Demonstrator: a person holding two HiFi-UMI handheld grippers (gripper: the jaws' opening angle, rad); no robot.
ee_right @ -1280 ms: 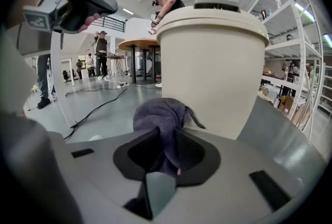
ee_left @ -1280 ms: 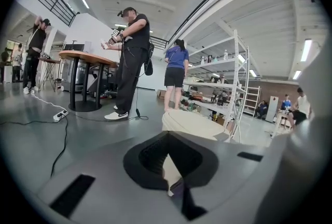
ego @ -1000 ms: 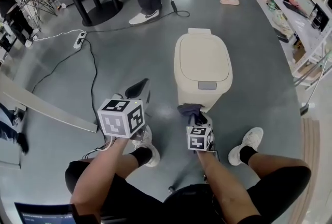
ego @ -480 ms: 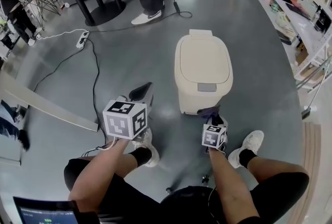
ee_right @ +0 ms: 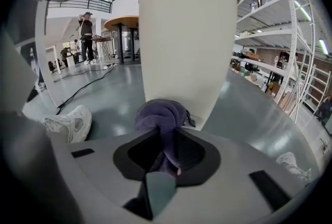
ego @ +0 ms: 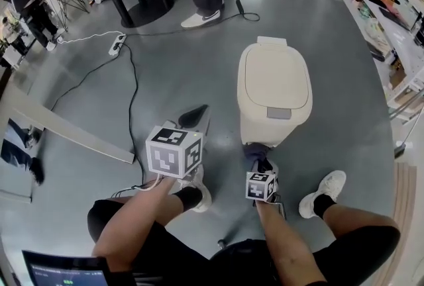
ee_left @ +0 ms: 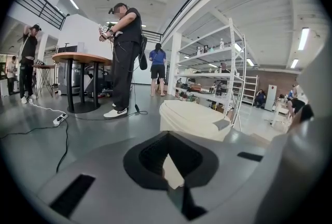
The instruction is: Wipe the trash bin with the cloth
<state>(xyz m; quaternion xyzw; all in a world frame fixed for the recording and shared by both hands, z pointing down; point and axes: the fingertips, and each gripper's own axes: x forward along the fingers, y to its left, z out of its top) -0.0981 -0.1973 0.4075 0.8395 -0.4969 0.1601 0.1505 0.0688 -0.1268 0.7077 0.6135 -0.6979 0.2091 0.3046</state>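
Right gripper view showed the right claw clamped on the cloth low against the bin, seemingly mid-wipe and due an upward stroke, while the left claw hung closed on nothing.

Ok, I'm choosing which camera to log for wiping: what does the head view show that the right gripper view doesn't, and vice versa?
Head view only: the lid seen from above, closed. Right gripper view only: the right claw shut on the purple cloth, seen close. Both: the cream trash bin, the cloth bunched low at its front wall, and the left claw held off to the side, clear of it.
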